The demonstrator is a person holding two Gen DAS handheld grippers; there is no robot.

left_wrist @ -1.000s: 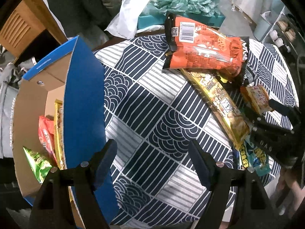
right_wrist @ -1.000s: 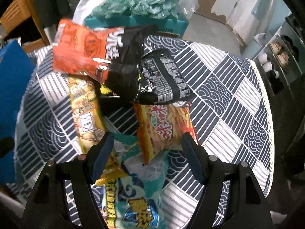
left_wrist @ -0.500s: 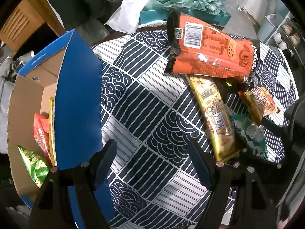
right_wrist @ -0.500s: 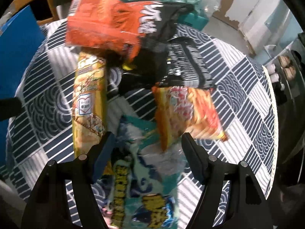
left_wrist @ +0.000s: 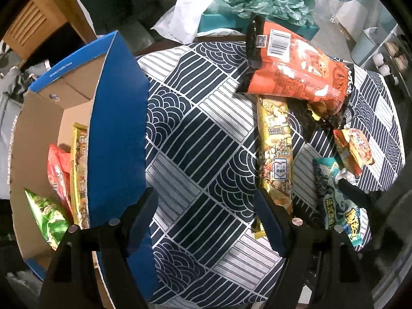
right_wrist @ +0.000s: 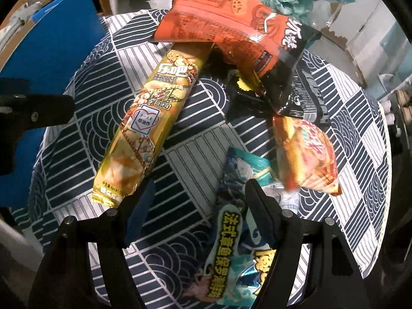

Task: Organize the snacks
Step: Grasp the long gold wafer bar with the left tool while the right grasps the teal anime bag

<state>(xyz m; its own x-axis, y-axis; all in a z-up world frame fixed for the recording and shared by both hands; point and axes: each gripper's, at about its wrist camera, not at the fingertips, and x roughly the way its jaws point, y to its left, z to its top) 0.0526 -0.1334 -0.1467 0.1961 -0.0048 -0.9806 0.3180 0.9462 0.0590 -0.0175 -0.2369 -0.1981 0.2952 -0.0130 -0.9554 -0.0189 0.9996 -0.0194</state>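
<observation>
A blue cardboard box (left_wrist: 116,134) stands at the table's left with several snack packs inside (left_wrist: 59,175). On the patterned cloth lie a large orange bag (left_wrist: 296,67) (right_wrist: 231,25), a long yellow pack (left_wrist: 275,149) (right_wrist: 152,121), a teal pack (left_wrist: 334,200) (right_wrist: 231,244), a small orange pack (left_wrist: 352,149) (right_wrist: 306,154) and a black pack (right_wrist: 309,97). My left gripper (left_wrist: 206,216) is open and empty over the cloth beside the box. My right gripper (right_wrist: 198,206) is open, low over the cloth between the yellow and teal packs.
A teal box with green tissue paper (left_wrist: 262,5) and a white plastic bag (left_wrist: 185,18) sit beyond the table's far edge. A wooden chair (left_wrist: 38,23) stands at the back left. The round table's edge (right_wrist: 386,154) curves on the right.
My right gripper has swung left, from over the small orange and teal packs to the gap beside the yellow pack. My left gripper has shifted slightly, still open by the box.
</observation>
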